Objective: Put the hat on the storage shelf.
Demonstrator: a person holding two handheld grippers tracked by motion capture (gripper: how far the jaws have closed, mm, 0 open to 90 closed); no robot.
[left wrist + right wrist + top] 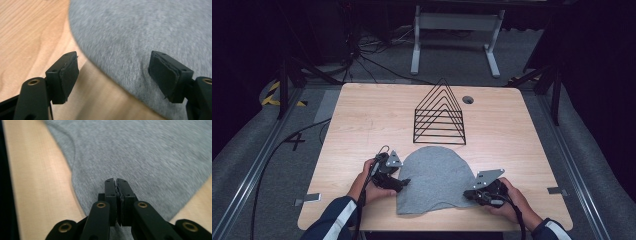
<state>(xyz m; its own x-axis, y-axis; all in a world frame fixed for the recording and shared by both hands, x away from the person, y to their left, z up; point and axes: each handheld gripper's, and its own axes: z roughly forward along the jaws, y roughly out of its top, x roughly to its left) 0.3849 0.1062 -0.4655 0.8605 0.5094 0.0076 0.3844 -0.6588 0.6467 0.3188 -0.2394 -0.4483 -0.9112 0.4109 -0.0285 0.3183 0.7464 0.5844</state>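
Note:
A grey knit cloth [434, 177], rounded at its far end like a cap, lies flat on the wooden table [362, 120] near the front edge. My left gripper [404, 182] is at the cloth's left edge and stands open. In the left gripper view [113, 75] its jaws straddle the curved border of the cloth [150, 32]: one pad [70, 75] is over bare wood, the other over fabric. My right gripper [468, 194] is at the cloth's lower right edge. In the right gripper view [116, 181] its jaws are shut, low over the cloth [150, 152], with no fabric visibly between them.
A black wire rack [439, 117] with triangular dividers stands just behind the cloth. A small round hole [468, 99] sits in the table behind it. Bare wood stretches left and right of the cloth. Cables and a white stand are on the floor beyond.

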